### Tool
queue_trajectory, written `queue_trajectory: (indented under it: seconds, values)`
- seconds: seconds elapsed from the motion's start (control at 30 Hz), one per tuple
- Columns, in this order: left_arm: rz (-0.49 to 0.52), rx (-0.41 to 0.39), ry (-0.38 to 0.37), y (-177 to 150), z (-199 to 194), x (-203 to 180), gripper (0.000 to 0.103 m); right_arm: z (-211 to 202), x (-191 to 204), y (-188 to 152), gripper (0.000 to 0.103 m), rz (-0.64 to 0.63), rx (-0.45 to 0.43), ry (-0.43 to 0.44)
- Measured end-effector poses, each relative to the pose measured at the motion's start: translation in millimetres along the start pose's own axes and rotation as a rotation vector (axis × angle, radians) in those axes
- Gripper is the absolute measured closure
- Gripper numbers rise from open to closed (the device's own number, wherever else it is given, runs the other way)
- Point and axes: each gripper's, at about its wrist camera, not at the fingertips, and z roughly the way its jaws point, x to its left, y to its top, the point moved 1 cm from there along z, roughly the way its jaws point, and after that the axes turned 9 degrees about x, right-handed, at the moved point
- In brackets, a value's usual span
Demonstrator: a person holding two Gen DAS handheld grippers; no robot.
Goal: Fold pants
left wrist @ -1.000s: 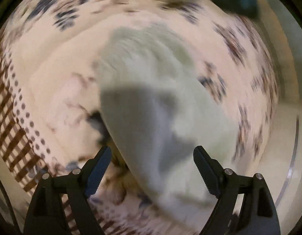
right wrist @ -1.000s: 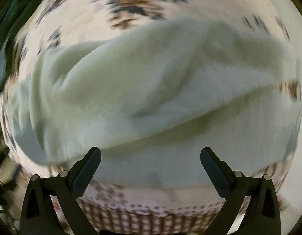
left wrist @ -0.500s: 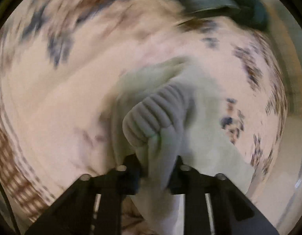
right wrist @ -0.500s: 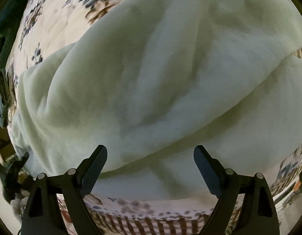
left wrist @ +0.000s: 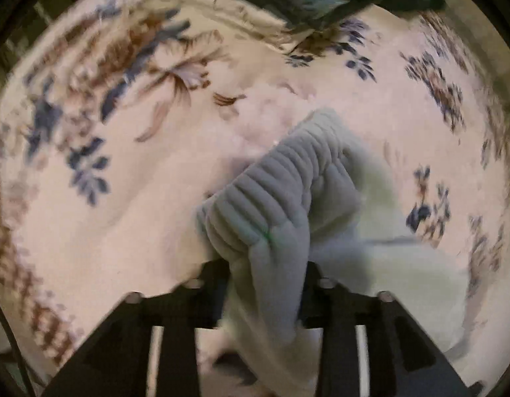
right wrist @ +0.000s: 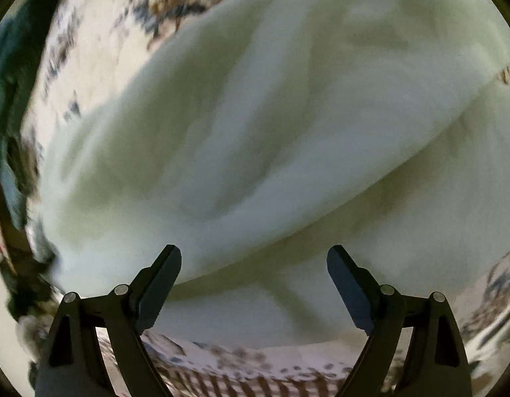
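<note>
While left claw (left wrist: 266, 281) pinches pants (left wrist: 274, 198) cuff

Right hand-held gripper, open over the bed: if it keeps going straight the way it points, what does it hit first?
Most likely the pale pants: the right hand-held gripper points straight at their fleecy folds. Depth is unclear.

- The left gripper (left wrist: 266, 278) has its two black fingers (left wrist: 215, 284) drawn close together, clamped on a bunched, ribbed fold of the pale pants (left wrist: 281, 198), which bulges up between and above them.
- The right gripper (right wrist: 254, 284) has its fingers (right wrist: 162, 281) spread wide apart with nothing between them, poised just above the pants, whether touching cannot be told.
</note>
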Motion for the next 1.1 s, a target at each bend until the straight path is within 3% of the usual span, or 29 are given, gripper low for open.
queue_trajectory:
  seconds: [0.03,0.1,0.13,0.17,0.3,0.4,0.53,0.57,0.63,0.67,0.7,0.8,0.9,1.0,1.1]
  values:
    - [0.041,0.004,0.044,-9.1,-10.3,-7.5,0.065,-3.2,-4.6,0.7,0.011,0.008,-0.018,0.037]
    - [0.086,-0.078,0.115,-28.5,-30.7,-17.1,0.037,-12.2,-14.5,-0.1,0.011,0.034,-0.06,0.098]
    - [0.115,-0.101,0.128,-38.7,-38.0,-22.6,0.007,-18.3,-18.7,3.1,0.011,0.047,-0.082,0.125]
    - [0.131,-0.11,0.134,-48.1,-44.5,-26.6,0.001,-25.4,-28.8,3.1,0.011,0.066,-0.109,0.146]
    - [0.152,-0.136,0.091,-82.4,-68.1,-44.0,0.001,-68.4,-85.2,18.0,0.011,0.209,-0.238,0.195]
    - [0.221,-0.146,0.076,-116.0,-71.1,-84.4,0.001,-83.9,-144.9,42.4,0.011,0.34,-0.297,0.248]
    - [0.239,-0.011,-0.012,-152.5,-36.3,-136.8,0.001,-78.2,-209.0,83.7,0.014,0.449,-0.349,0.289]
    - [0.231,0.015,-0.023,-161.0,-26.4,-147.5,0.001,-72.0,-218.2,94.4,0.019,0.473,-0.343,0.305]
    - [0.23,0.053,-0.041,-175.5,-14.8,-164.3,0.001,-56.5,-238.1,119.1,0.045,0.521,-0.309,0.37]
    - [0.225,0.071,-0.049,-182.9,-11.2,-170.2,0.001,-49.3,-245.6,130.2,0.085,0.522,-0.293,0.372]
    - [0.219,0.086,-0.064,-189.5,-9.9,-173.0,0.001,-46.9,-245.0,136.5,0.095,0.519,-0.29,0.355]
    - [0.212,0.153,-0.135,-212.3,-8.3,-175.2,0.001,-80.5,-240.5,119.6,0.095,0.442,-0.37,0.358]
    - [0.212,0.252,-0.194,-234.5,-2.3,-175.0,0.001,-122.6,-229.5,69.6,0.095,0.344,-0.436,0.356]
    - [0.18,0.278,-0.234,-236.0,9.8,-173.8,0.001,-125.3,-243.4,31.5,0.095,0.333,-0.391,0.337]
    - [0.103,0.288,-0.298,-225.7,27.9,-174.1,0.001,-95.4,-263.2,32.7,0.094,0.363,-0.279,0.311]
